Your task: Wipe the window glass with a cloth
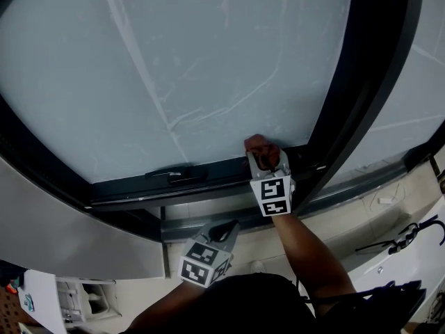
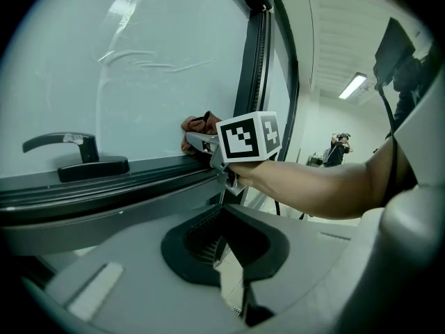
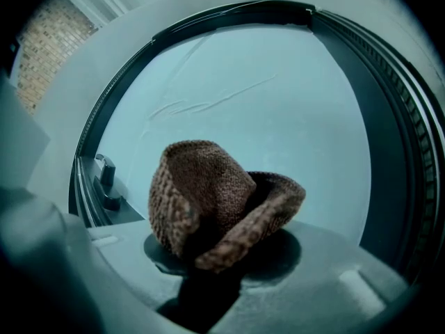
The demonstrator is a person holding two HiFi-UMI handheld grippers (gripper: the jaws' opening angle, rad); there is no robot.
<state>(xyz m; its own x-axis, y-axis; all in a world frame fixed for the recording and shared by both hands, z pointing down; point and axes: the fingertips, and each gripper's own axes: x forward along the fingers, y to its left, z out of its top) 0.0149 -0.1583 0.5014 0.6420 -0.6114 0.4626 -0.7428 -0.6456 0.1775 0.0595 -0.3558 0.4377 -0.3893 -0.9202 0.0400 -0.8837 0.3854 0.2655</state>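
We have one brown cloth (image 3: 212, 204) clamped in our right gripper (image 1: 263, 158), pressed against the window glass (image 1: 208, 61) at its lower right corner, right of the single handle (image 1: 171, 175); our left gripper (image 1: 222, 229) hangs below, jaws together, empty

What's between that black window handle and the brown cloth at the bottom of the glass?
Nothing stands there: only bare glass and the dark frame rail run from handle to cloth, clearest in the left gripper view.
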